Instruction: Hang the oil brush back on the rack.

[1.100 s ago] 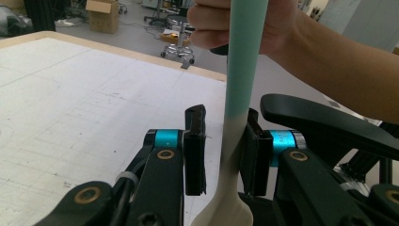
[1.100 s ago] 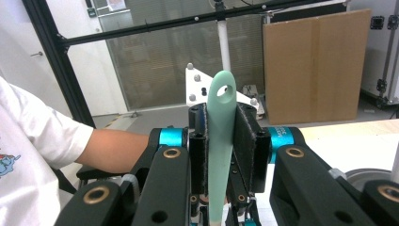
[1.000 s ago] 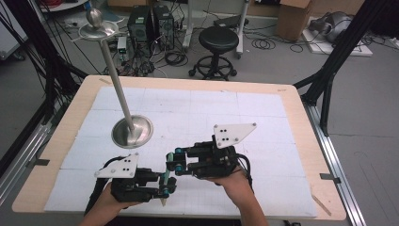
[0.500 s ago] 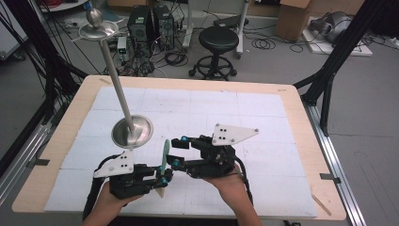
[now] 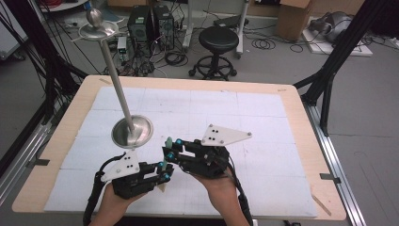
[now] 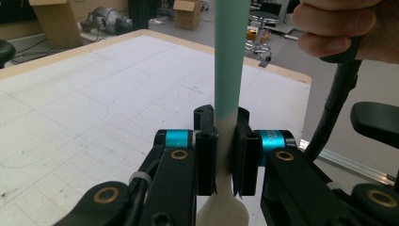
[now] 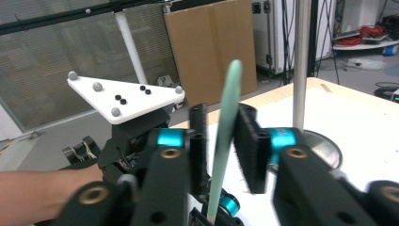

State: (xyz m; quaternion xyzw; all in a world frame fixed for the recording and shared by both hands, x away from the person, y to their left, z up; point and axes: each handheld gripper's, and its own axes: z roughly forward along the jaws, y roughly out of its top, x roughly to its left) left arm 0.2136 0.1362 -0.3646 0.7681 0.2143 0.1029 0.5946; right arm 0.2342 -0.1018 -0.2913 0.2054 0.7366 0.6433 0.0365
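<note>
Two grippers meet near the front of the tabletop (image 5: 291, 141). The left gripper (image 5: 163, 171) has its fingers clamped on the pale lower end of a spatula (image 6: 230, 70), whose green part rises upright between them. The right gripper (image 5: 170, 148), just right of it, has been closing; the spatula's green tip stands between its fingers (image 7: 251, 146), and I cannot tell whether they press on it. A metal stand (image 5: 132, 131) sits just beyond, to the left.
</note>
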